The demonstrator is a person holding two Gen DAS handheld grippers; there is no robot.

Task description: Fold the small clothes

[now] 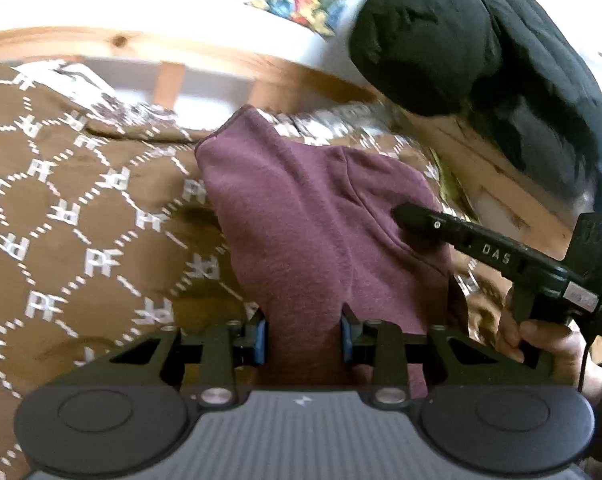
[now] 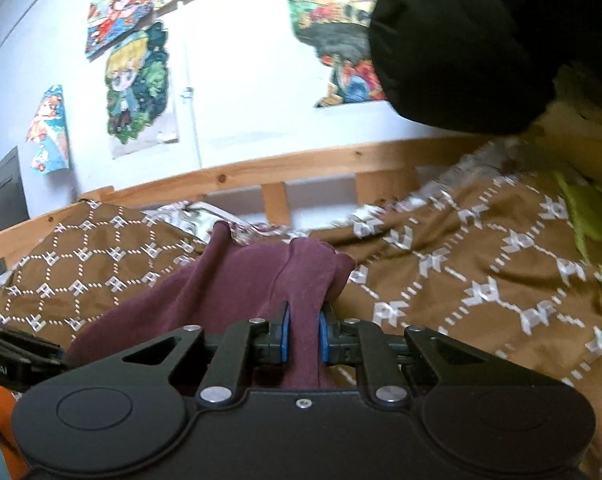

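Maroon garment [image 1: 309,216] pinched by left gripper [image 1: 303,334] and right gripper [image 2: 303,332] — edges lifted off brown bedspread [image 1: 81,208] for folding.

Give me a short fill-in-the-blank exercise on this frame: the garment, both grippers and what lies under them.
1. Both grippers clamp the same ____-coloured garment.
2. The bedspread under it is ____ with a white lattice pattern.
3. Behind the bed runs a rail made of ____.
4. Between the blue pads of the right gripper sits a bunched fold of ____, as with the left gripper.

Missing words: maroon; brown; wood; fabric
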